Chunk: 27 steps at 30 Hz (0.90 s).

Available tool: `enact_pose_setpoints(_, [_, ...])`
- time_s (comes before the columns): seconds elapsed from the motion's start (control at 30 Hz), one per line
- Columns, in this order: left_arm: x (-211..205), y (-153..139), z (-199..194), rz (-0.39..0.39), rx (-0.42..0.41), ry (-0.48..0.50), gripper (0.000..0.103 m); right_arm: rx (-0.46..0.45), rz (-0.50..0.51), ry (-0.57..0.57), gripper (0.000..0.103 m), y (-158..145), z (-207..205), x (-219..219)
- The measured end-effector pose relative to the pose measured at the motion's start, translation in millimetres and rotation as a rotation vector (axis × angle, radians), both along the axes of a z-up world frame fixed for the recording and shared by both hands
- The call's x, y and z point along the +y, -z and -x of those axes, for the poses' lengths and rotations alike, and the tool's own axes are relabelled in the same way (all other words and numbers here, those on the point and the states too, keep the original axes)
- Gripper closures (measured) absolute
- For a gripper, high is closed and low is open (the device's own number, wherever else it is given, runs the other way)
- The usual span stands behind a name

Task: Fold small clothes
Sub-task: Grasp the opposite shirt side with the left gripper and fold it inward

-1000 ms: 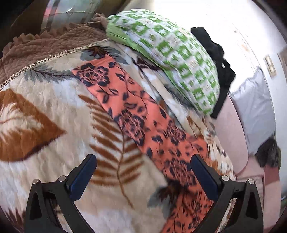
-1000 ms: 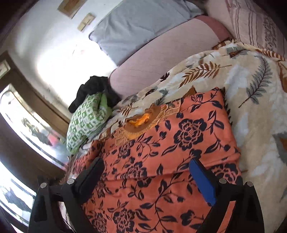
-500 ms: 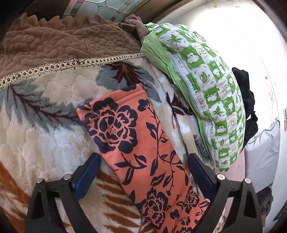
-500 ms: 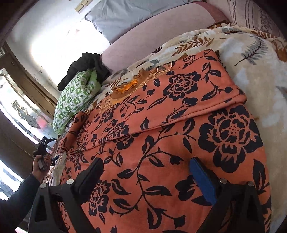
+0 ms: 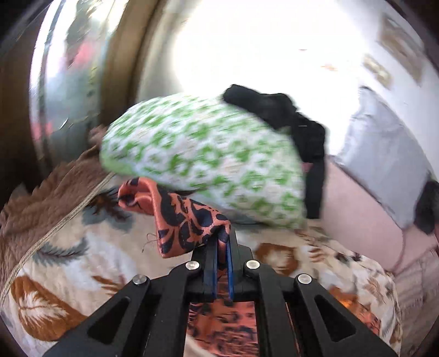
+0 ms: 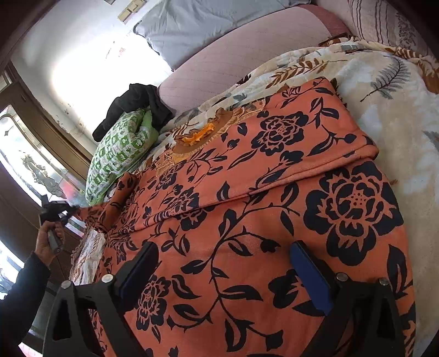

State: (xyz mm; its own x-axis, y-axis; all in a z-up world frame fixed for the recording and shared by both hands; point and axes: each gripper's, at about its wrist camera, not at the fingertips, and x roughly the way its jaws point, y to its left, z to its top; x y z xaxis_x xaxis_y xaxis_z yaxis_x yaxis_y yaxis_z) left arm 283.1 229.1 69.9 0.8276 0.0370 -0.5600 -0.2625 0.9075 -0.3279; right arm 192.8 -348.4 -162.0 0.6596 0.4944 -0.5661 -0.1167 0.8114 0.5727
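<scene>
An orange garment with dark blue flowers (image 6: 274,192) lies spread on the leaf-print blanket (image 6: 384,115), one side folded over. My left gripper (image 5: 222,239) is shut on the end of its sleeve (image 5: 186,219) and holds it lifted off the blanket (image 5: 68,252); it also shows far left in the right wrist view (image 6: 68,211). My right gripper (image 6: 225,263) is open, its blue pads (image 6: 310,277) hovering low over the garment's lower part.
A green-and-white pillow (image 5: 205,162) with a black cloth (image 5: 288,115) on it lies just beyond the sleeve. A pink headboard cushion (image 6: 233,60) and a grey pillow (image 6: 208,24) stand behind. A brown quilt (image 5: 41,197) borders the blanket.
My left gripper closed on the sleeve end and lifted it. My right gripper moved lower and closer over the garment, still open.
</scene>
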Motion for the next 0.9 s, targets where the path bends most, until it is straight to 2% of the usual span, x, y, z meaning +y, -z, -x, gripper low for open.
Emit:
enact_pose_setpoints(0.1, [-110,-45,10,-0.028,-0.112,0.239,0.098,-0.002,-0.003,0.001,0.005,0,1,-1])
enact_pose_setpoints(0.17, [-184,-50,15,-0.023,-0.124,0.400,0.097,-0.004,-0.006,0.001,0.005,-1,1,-1])
enact_pose_setpoints(0.23, [-244,-34,13,-0.008,-0.092,0.515,0.089,-0.006,-0.013,0.003,0.005,-1,1,-1])
enact_pose_setpoints(0.27, [-276,-19,10,-0.016,-0.039,0.594,0.078,-0.008,-0.018,0.004,0.005,-1,2,-2])
enact_pose_setpoints(0.3, [-300,0,7,-0.039,0.023,0.665,0.049,-0.010,-0.023,0.004,0.005,-1,2,-3])
enact_pose_setpoints(0.33, [-321,21,6,-0.085,0.091,0.716,0.037,-0.012,-0.030,0.004,0.005,-1,2,-4])
enact_pose_setpoints(0.37, [-331,38,11,-0.125,0.135,0.736,0.037,-0.014,-0.038,0.004,0.005,-1,3,-5])
enact_pose_setpoints(0.47, [-314,74,17,-0.224,0.217,0.648,0.037,-0.014,-0.062,0.005,0.005,-2,5,-8])
enact_pose_setpoints(0.57, [-242,85,28,-0.216,0.239,0.497,0.033,0.006,-0.106,0.009,0.005,-8,9,-15])
enact_pose_setpoints(0.63, [-197,96,31,-0.213,0.263,0.395,0.026,0.006,-0.158,0.033,0.005,-18,11,-25])
enact_pose_setpoints(0.73, [-142,122,30,-0.225,0.314,0.263,0.026,-0.011,-0.211,0.086,0.005,-40,1,-43])
enact_pose_setpoints(0.8, [-119,144,29,-0.206,0.354,0.206,0.026,0.005,-0.236,0.103,0.005,-53,-19,-52])
enact_pose_setpoints(0.9, [-106,163,34,-0.175,0.361,0.181,0.026,0.107,-0.367,0.129,0.005,-50,-66,-62])
